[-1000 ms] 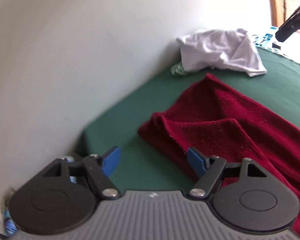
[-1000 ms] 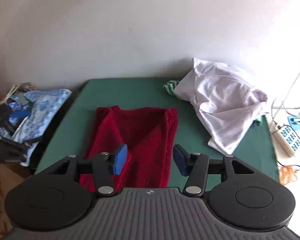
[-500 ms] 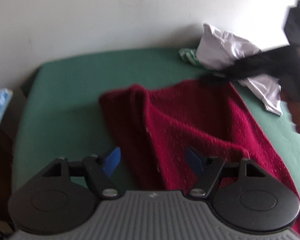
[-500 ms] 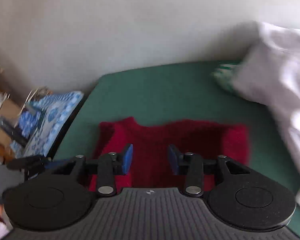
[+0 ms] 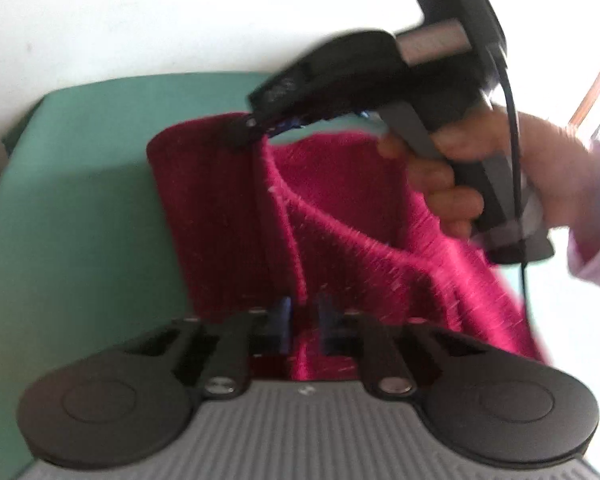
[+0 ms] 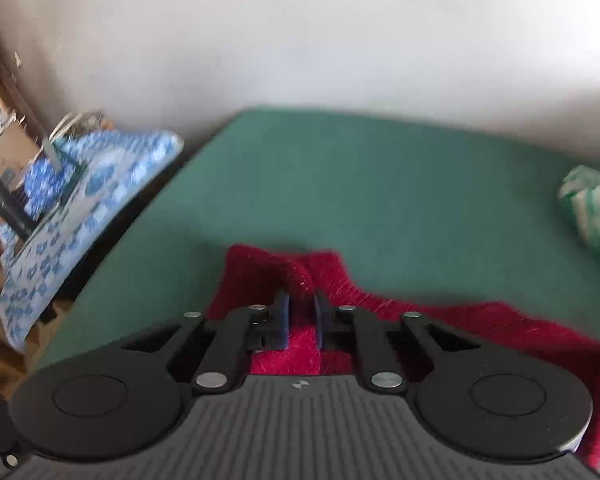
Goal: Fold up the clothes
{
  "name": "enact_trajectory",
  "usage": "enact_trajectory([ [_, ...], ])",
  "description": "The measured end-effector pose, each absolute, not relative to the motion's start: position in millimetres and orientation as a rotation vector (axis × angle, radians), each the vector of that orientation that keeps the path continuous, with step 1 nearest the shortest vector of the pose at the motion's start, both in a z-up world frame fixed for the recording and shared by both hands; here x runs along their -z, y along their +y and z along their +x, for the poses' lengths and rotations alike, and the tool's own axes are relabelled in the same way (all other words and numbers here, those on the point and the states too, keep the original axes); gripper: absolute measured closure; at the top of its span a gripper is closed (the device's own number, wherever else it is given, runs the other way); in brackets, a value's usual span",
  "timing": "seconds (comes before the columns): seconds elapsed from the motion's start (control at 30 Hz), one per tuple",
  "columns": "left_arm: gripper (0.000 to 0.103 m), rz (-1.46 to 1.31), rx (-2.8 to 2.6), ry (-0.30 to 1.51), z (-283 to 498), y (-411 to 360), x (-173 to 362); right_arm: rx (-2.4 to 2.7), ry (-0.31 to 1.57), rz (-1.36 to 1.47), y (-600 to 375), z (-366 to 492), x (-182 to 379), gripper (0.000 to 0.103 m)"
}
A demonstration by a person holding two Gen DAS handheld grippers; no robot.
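Both views blur; I can't make out the sweater's (image 5: 340,216) full shape. It lies on the green table (image 6: 380,184) against a white wall (image 6: 300,40). My left gripper (image 5: 303,322) and right gripper (image 6: 300,316) are closing, a red fold pinched in each (right hand (image 5: 480,176) visible).

Dark red knitted garment (image 5: 340,216) rumpled on green surface, ridge raised along middle, far edge lifted.

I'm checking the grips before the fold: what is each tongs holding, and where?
Both are closing on the red garment: left tongs on a near fold, right tongs on a far-edge ridge.
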State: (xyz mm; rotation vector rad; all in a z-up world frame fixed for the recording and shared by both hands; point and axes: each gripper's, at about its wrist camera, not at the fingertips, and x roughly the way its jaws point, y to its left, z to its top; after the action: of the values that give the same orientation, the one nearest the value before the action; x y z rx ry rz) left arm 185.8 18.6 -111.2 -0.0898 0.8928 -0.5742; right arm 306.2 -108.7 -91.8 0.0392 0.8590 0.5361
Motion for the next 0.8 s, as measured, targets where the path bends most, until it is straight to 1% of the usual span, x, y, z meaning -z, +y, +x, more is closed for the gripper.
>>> enact_trajectory([
  [0.1,0.096,-0.136,0.630,0.860,180.9,17.3,104.2,-0.488,0.856,0.009,-117.2,303.0,87.8,0.091],
  [0.17,0.096,-0.122,0.631,0.876,181.4,14.4,110.2,-0.456,0.869,-0.027,-119.6,304.3,90.7,0.091],
  [0.2,0.097,-0.110,0.626,0.889,182.2,12.9,114.8,-0.456,0.882,-0.025,-119.6,307.3,97.1,0.091],
  [0.23,0.102,-0.097,0.621,0.902,183.0,11.3,119.3,-0.461,0.897,-0.018,-119.2,311.1,105.2,0.089],
  [0.3,0.101,-0.114,0.603,0.911,183.6,17.9,123.3,-0.468,0.905,0.020,-121.9,316.3,116.0,0.087],
  [0.37,0.101,-0.141,0.579,0.894,180.3,32.0,120.2,-0.468,0.882,0.114,-136.6,314.7,108.1,0.064],
  [0.4,0.101,-0.156,0.564,0.888,178.3,39.2,119.6,-0.474,0.857,0.155,-145.4,310.7,101.1,0.060],
  [0.43,0.101,-0.170,0.547,0.883,176.1,46.7,119.8,-0.486,0.829,0.180,-153.8,304.7,92.5,0.059],
  [0.53,0.101,-0.234,0.503,0.891,172.0,68.2,126.0,-0.563,0.812,0.153,-164.5,289.6,74.1,0.059],
  [0.63,0.102,-0.308,0.502,0.925,171.8,75.3,136.0,-0.635,0.838,0.146,-155.3,284.0,73.3,0.059],
  [0.7,0.102,-0.300,0.497,0.919,171.6,70.1,137.2,-0.671,0.848,0.145,-140.8,286.8,79.9,0.062],
  [0.8,0.102,-0.267,0.486,0.905,175.9,68.7,132.8,-0.684,0.847,0.111,-120.2,290.7,95.3,0.070],
])
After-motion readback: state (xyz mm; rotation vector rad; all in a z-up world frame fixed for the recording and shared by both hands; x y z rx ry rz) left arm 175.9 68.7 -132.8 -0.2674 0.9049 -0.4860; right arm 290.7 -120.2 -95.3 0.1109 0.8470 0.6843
